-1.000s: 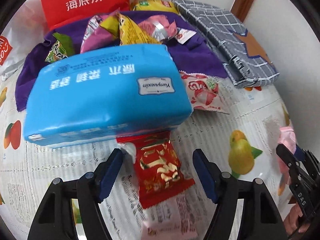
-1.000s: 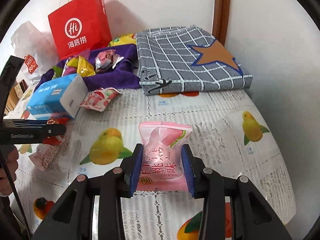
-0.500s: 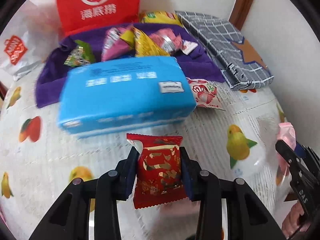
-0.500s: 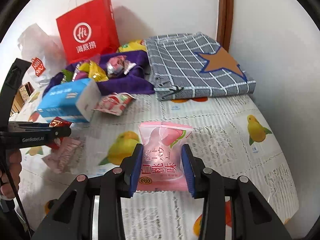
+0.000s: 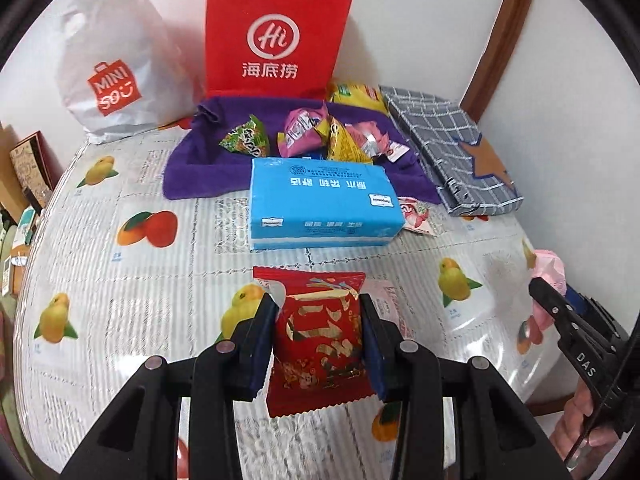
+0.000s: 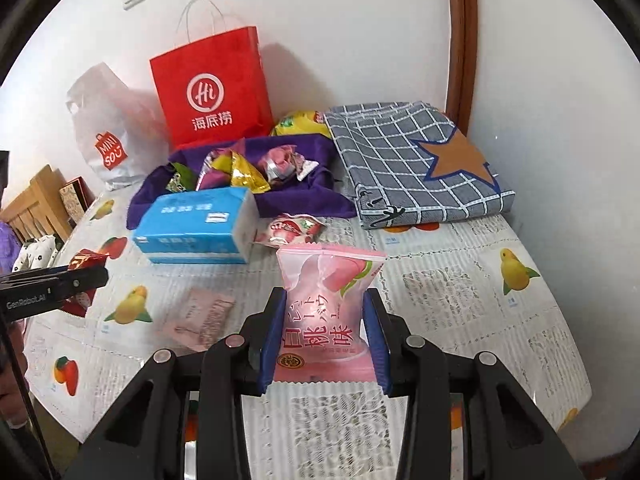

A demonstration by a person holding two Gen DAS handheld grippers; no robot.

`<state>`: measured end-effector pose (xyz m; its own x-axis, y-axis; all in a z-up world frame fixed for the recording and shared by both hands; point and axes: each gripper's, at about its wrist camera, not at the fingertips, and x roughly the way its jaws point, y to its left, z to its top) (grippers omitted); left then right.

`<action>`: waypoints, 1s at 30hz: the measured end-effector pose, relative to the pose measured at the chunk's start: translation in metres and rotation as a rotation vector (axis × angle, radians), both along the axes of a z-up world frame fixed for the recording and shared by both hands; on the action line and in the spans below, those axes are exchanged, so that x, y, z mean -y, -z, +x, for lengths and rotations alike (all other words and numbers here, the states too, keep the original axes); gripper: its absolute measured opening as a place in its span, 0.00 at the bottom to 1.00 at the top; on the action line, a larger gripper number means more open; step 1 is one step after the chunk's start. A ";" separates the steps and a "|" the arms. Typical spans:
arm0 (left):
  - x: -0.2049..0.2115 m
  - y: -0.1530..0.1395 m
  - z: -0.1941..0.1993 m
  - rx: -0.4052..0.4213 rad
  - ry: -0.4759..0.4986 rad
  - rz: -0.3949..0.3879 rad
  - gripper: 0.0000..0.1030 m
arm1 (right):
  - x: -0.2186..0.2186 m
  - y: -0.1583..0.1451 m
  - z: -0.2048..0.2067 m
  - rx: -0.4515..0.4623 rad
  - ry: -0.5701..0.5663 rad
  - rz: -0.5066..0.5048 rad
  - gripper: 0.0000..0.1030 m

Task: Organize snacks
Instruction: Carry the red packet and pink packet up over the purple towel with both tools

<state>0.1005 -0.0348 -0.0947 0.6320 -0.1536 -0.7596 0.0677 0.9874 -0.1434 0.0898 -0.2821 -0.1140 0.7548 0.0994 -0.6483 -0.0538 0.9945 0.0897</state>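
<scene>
The left gripper [image 5: 320, 344] has its fingers clamped on the flanks of a red packet [image 5: 318, 340]. The packet hangs clear of the surface [image 5: 168, 280], at lower centre of the left view. The side grip leaves both crimped ends free, which suits a drop-in release.

The right gripper [image 6: 324, 344] is likewise clamped on a pink packet [image 6: 326, 312], held upright at lower centre of the right view, with its top seal above the fingers.

The likely destination is the purple cloth [image 5: 192, 164] at upper centre, where several snacks [image 5: 320, 140] already lie grouped. A blue tissue pack [image 5: 320, 204] stands between the grippers and the cloth, so both loads probably need to pass over it.

Two items remain loose: a strawberry packet [image 6: 290, 230] just beside the tissue pack, and a pale pink wrapper [image 6: 202, 318] on the surface at lower left of the right view.
</scene>
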 end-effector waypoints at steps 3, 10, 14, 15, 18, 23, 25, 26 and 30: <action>-0.008 -0.006 -0.013 0.020 -0.010 -0.009 0.37 | -0.007 -0.007 -0.008 0.006 -0.021 0.009 0.37; -0.021 -0.013 -0.030 0.037 -0.034 -0.038 0.37 | -0.021 -0.021 -0.023 0.042 -0.056 -0.003 0.37; -0.022 -0.020 -0.036 0.059 -0.027 -0.038 0.37 | -0.023 -0.030 -0.030 0.065 -0.065 0.003 0.38; -0.022 -0.023 -0.036 0.063 -0.027 -0.040 0.37 | -0.023 -0.032 -0.030 0.067 -0.064 0.003 0.38; -0.020 -0.028 -0.038 0.074 -0.024 -0.039 0.37 | -0.022 -0.035 -0.029 0.068 -0.067 0.009 0.38; -0.018 -0.036 -0.039 0.089 -0.018 -0.043 0.37 | -0.017 -0.042 -0.027 0.084 -0.061 0.014 0.38; -0.016 -0.040 -0.037 0.098 -0.010 -0.040 0.37 | -0.015 -0.045 -0.027 0.094 -0.058 0.015 0.38; -0.015 -0.041 -0.036 0.100 -0.009 -0.039 0.37 | -0.015 -0.046 -0.026 0.096 -0.058 0.014 0.38; -0.013 -0.044 -0.030 0.104 0.006 -0.037 0.37 | -0.017 -0.049 -0.020 0.096 -0.059 0.012 0.38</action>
<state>0.0704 -0.0221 -0.0504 0.7064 -0.1838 -0.6835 0.0897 0.9811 -0.1712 0.0703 -0.2649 -0.0645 0.8060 0.1523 -0.5720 -0.1208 0.9883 0.0929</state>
